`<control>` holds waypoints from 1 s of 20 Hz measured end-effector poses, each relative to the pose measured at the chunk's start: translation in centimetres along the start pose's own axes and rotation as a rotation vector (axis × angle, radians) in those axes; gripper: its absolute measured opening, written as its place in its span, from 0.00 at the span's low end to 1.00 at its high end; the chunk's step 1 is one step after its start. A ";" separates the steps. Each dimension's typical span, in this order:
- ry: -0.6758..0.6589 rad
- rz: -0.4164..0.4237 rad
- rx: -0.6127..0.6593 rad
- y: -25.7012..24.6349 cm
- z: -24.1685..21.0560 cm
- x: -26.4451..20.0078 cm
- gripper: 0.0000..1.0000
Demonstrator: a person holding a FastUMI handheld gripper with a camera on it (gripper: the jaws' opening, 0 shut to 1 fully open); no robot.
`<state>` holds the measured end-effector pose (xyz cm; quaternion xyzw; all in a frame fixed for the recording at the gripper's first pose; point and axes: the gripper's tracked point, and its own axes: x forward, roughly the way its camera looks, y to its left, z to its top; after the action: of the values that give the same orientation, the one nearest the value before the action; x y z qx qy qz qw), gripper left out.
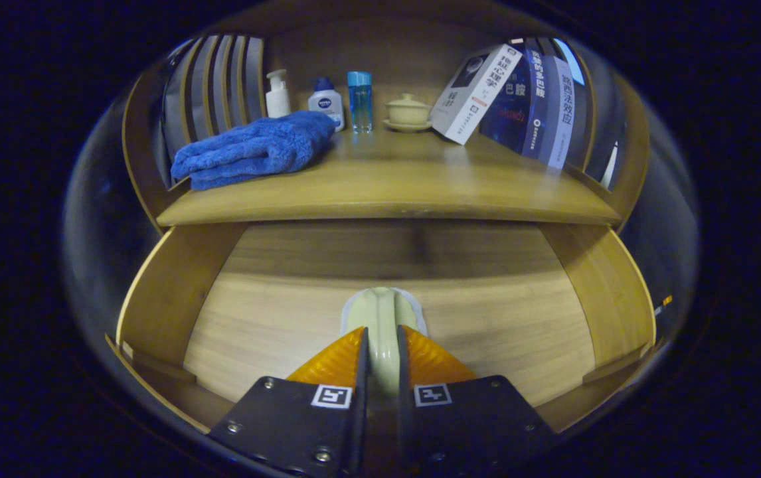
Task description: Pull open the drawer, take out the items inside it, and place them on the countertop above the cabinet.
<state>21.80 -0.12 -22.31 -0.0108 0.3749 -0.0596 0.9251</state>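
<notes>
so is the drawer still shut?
No, the drawer stands pulled open below the countertop, and the gripper is closed on a pale item inside it.

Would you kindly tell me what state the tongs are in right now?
Tongs: shut on a pale brush-like item, inside the open drawer.

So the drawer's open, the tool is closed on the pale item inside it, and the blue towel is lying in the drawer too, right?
Not quite. The gripper view shows the blue towel lying on the countertop above, beside the bottles, not in the drawer. The rest holds: the drawer is open and the tool is closed on the pale item inside it.
</notes>
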 end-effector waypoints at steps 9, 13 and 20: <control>-0.076 0.003 -0.003 -0.1 1.9 -2.0 0.11; -0.076 0.005 0.012 0.1 1.5 -1.7 0.11; -0.151 0.001 0.031 -0.3 2.5 -2.8 0.11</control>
<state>21.52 -0.18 -18.60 -0.0010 0.3030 -0.0639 0.9508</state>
